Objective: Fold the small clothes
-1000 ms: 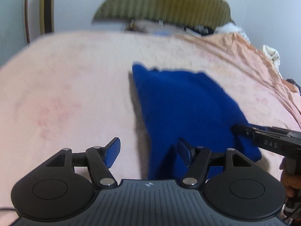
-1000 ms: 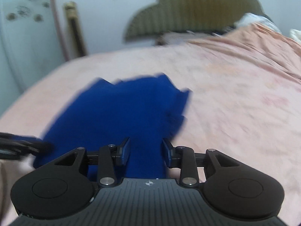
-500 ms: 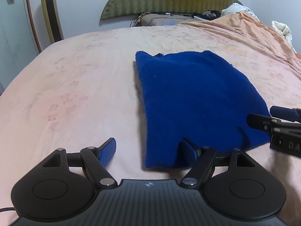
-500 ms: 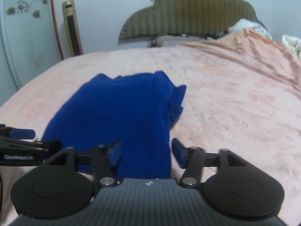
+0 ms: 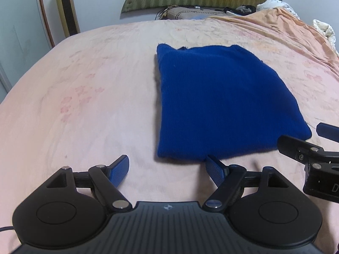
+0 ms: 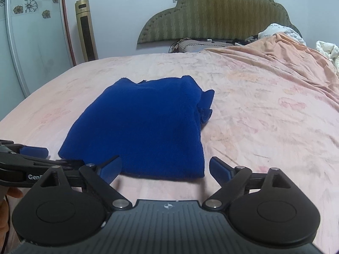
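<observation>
A dark blue knitted garment (image 5: 222, 103) lies folded flat on the pink bedsheet (image 5: 84, 105); in the right wrist view the garment (image 6: 144, 131) shows a bunched sleeve at its right edge. My left gripper (image 5: 168, 167) hovers just short of the garment's near left corner, jaws opening, nothing between them. My right gripper (image 6: 164, 167) sits just behind the near right edge, jaws opening wide, the cloth's edge lying loose ahead of them, no pad pressing it. Each gripper shows in the other's view: the right gripper (image 5: 313, 148), the left gripper (image 6: 31, 158).
A green padded headboard (image 6: 216, 14) and pillows (image 5: 190, 12) stand at the far end. An orange blanket (image 6: 286, 53) and white bedding (image 6: 326, 48) pile up at the far right. A gold tower fan (image 6: 85, 29) and a wardrobe door (image 6: 25, 42) stand on the left.
Both grippers opened and drew back from the blue garment's near edge, letting go of the cloth. The garment now rests flat on the bed.
</observation>
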